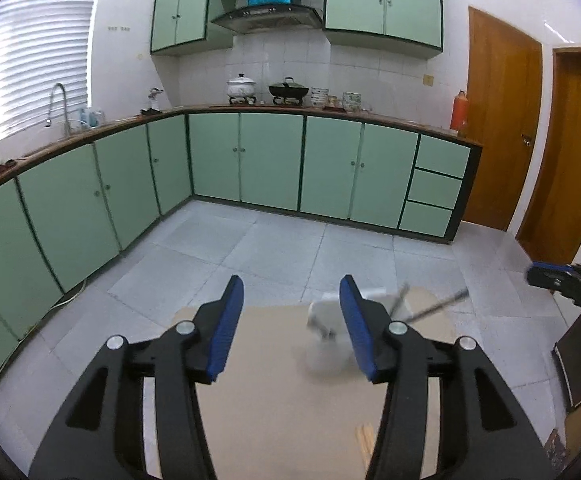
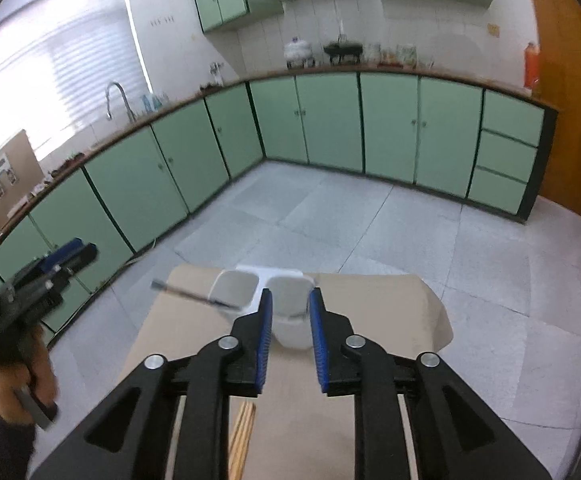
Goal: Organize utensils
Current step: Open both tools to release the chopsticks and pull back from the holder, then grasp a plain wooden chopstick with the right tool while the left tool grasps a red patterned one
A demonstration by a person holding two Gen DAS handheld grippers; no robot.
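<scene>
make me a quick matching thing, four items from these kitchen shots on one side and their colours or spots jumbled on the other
Items:
1. white utensil holder
2. wooden chopsticks
3. orange thermos
4. left claw

Descriptions:
A. far right end of the counter
B. lying flat on the tan mat, near edge
C. open, blue pads wide apart, nothing between them
D. two compartments, a dark-handled utensil leaning out

Pairs: 1-D, 2-B, 3-A, 4-C

White two-cup holder [image 2: 264, 294] holds leaning utensils [image 2: 194, 295].
</scene>
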